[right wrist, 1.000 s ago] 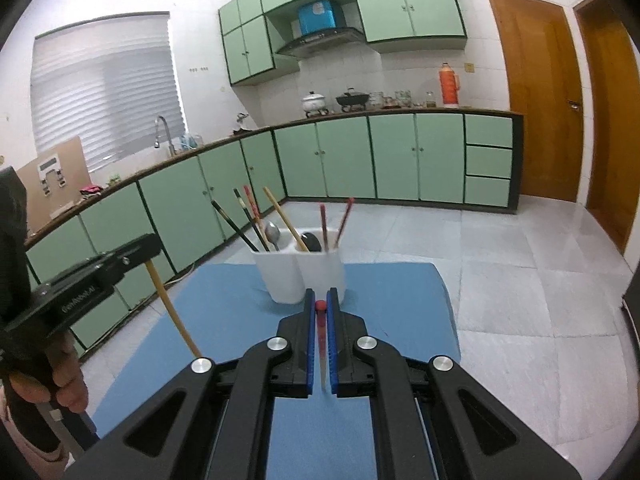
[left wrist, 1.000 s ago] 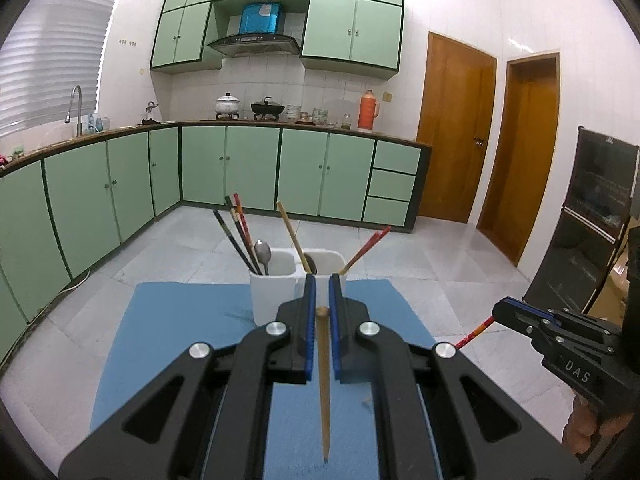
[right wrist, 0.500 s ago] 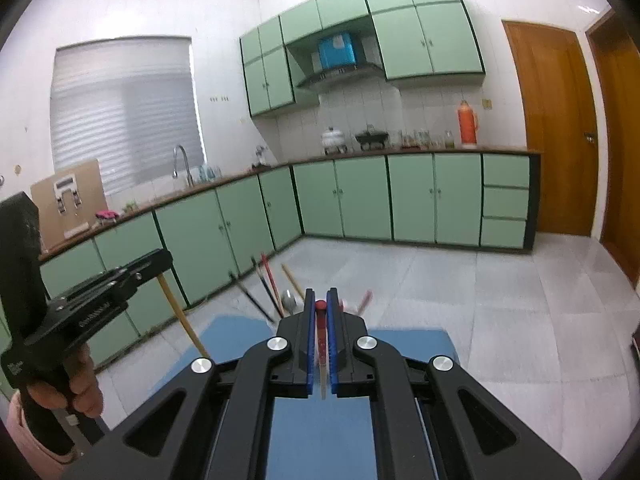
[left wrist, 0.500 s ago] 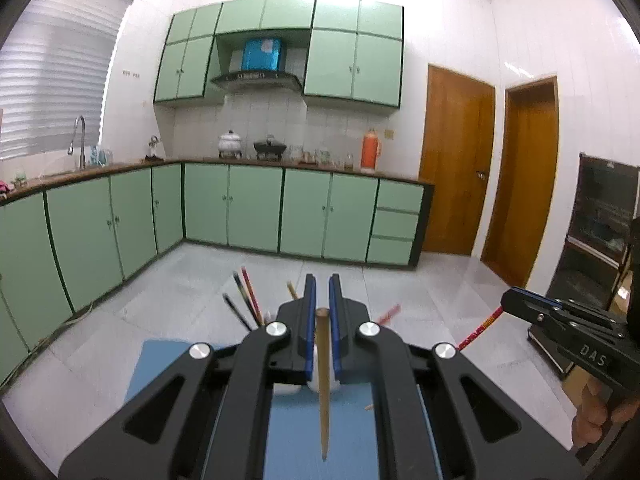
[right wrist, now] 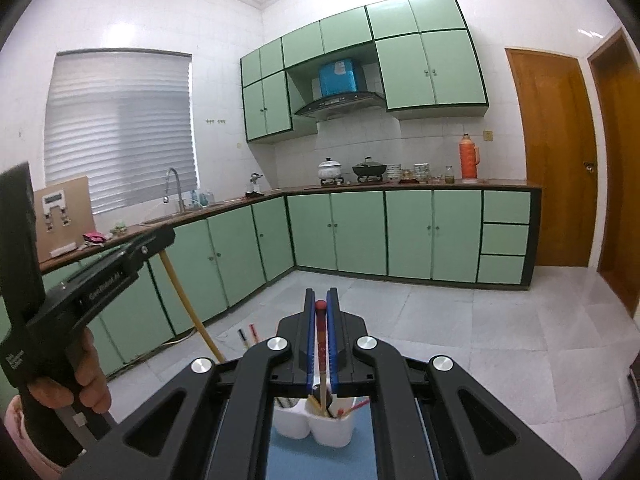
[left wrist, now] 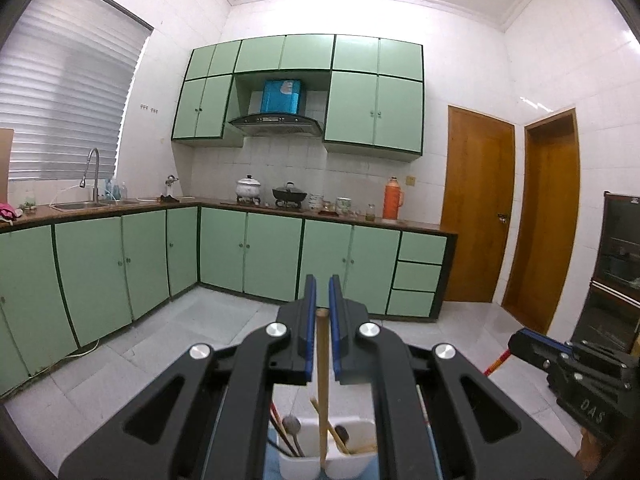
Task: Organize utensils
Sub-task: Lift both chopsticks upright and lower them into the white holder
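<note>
Left hand-held gripper: clamped on a wooden chopstick, held upright so its lower end hangs over the white holder, near the divider.
Right hand-held gripper: closed on a red-tipped chopstick, likewise vertical, lined up above the holder's right compartment for dropping in.
Holder: on blue mat on the table, already carrying chopsticks and spoons.
Hidden: holder base and most of the mat behind gripper bodies; both chopstick tips hard to place against the rim.
</note>
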`<state>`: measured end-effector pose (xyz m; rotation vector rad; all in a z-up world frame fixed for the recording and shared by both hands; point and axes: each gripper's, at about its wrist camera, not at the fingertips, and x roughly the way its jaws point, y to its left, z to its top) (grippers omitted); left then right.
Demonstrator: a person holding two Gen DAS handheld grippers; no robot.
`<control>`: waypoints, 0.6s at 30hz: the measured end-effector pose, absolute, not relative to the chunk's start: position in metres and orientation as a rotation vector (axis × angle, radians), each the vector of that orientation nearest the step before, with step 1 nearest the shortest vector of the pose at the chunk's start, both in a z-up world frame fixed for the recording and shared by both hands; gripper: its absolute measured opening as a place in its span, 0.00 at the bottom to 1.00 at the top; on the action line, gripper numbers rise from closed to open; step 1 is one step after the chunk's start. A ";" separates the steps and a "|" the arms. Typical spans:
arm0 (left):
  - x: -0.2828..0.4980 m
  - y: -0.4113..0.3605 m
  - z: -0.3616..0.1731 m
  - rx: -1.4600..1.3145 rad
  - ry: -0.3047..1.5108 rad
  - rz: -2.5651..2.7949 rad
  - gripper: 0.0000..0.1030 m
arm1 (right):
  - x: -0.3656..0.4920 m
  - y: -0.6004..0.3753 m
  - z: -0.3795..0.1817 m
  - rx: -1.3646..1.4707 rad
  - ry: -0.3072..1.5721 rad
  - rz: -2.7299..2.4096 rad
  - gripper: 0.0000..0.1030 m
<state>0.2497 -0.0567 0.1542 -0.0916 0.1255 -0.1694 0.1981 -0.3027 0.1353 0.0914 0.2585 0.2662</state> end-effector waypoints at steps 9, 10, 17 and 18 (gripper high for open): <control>0.305 -0.074 0.127 -0.056 0.139 -0.143 0.05 | 0.252 -0.286 0.116 0.055 0.304 0.242 0.05; 0.310 -0.075 0.122 -0.056 0.146 -0.142 0.05 | 0.256 -0.284 0.111 0.050 0.311 0.237 0.05; 0.337 -0.072 0.086 -0.062 0.239 -0.138 0.05 | 0.280 -0.274 0.074 0.041 0.377 0.235 0.05; 0.336 -0.070 0.080 -0.059 0.247 -0.138 0.05 | 0.282 -0.275 0.070 0.045 0.384 0.237 0.05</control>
